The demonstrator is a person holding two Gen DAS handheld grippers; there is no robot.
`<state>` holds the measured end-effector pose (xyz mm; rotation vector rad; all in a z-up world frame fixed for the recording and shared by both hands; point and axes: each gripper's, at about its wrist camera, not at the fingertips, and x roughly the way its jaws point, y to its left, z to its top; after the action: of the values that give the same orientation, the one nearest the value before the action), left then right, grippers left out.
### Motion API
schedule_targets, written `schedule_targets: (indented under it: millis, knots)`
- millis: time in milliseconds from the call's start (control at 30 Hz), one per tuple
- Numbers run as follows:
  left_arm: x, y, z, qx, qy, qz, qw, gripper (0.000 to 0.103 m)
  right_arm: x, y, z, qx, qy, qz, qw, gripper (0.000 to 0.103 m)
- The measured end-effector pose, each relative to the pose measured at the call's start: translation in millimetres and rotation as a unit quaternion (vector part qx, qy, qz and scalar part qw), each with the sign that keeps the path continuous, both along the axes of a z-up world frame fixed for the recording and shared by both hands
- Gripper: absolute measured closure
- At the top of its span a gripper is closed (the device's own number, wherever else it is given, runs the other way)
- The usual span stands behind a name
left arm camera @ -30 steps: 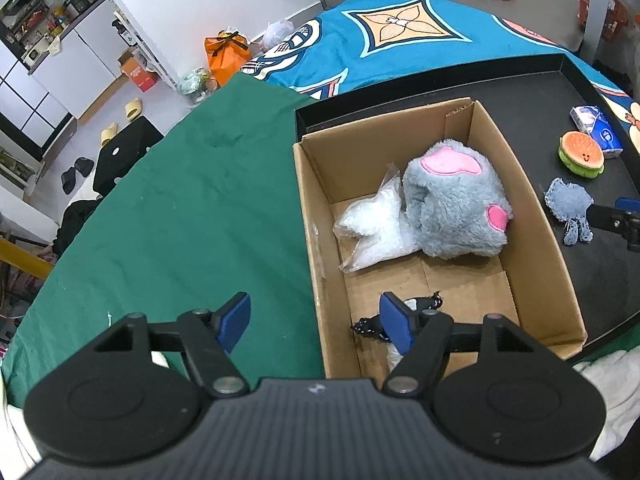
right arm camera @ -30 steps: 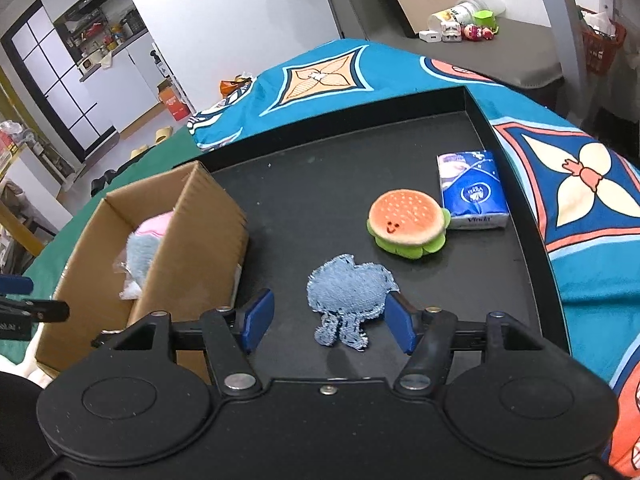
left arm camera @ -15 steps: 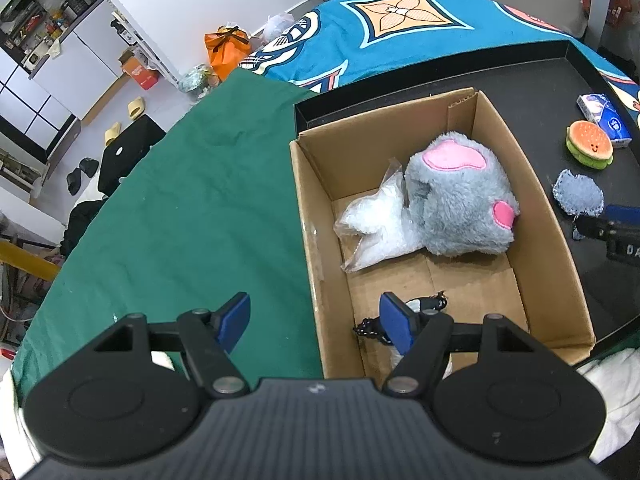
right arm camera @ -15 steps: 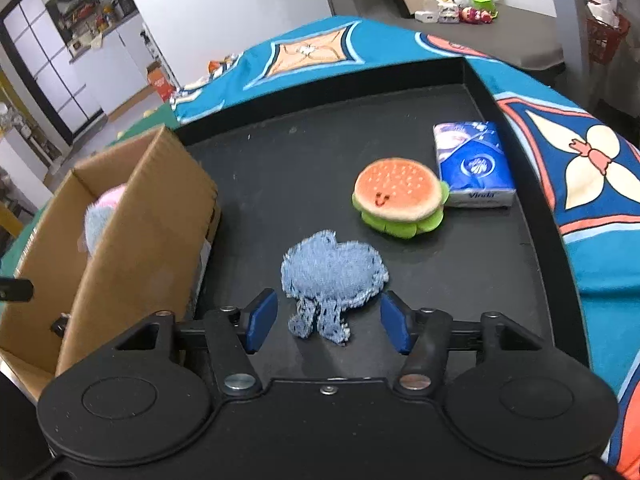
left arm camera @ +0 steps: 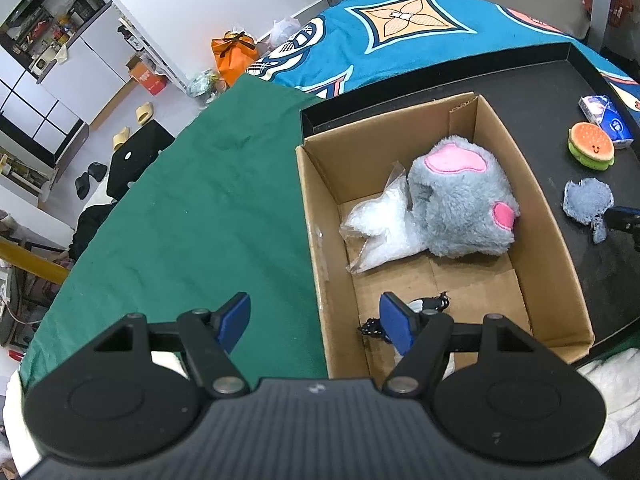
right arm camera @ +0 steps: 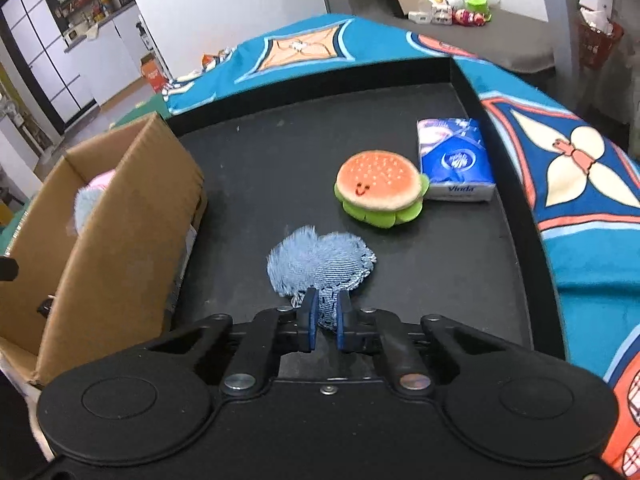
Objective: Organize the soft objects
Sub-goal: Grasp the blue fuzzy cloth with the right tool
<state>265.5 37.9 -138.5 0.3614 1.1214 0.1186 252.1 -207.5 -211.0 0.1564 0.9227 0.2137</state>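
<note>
My right gripper [right arm camera: 325,316] is shut on the near end of a blue denim soft toy [right arm camera: 320,266] that lies on the black tray [right arm camera: 280,168]; the toy also shows in the left wrist view [left arm camera: 586,202]. A burger plush [right arm camera: 378,188] sits just beyond it. A cardboard box [left arm camera: 496,128] holds a grey and pink plush [left arm camera: 460,200], a clear plastic bag [left arm camera: 380,228] and a small black and white item [left arm camera: 428,306]. My left gripper [left arm camera: 316,318] is open and empty, straddling the box's near left wall.
A blue tissue pack [right arm camera: 454,160] lies to the right of the burger plush, near the tray's right rim. The box [right arm camera: 120,216] stands to the left of my right gripper. A green cloth [left arm camera: 200,208] covers the table to the left of the box.
My right gripper moved forward to the denim toy and shut on its near end. My left gripper stayed open and barely moved.
</note>
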Motion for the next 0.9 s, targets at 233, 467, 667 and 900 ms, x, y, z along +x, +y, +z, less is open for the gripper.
schedule_targets:
  millis: [233,467,667,900]
  knots:
    - [-5.7,1.7,4.5,0.0,-0.012,0.002,0.9999,0.033,-5.6,-3.4,19.0,0.004,-0.016,-0.003,1.0,0.094]
    - [-8.1,5.4,7.3,-0.012,-0.018,0.005,0.9998,0.033,-8.2,3.4,32.2,-0.002,-0.028,0.006,1.0,0.103]
    - [-8.9,10.0,8.2,-0.025,-0.02,0.007,0.9995,0.033,-8.1,9.6,38.2,-0.016,-0.032,0.014,0.999,0.103]
    - [-8.7,13.3,6.5,-0.029,-0.019,0.008,0.9994,0.033,-6.2,11.6,14.9,-0.01,-0.006,0.004,1.0,0.059]
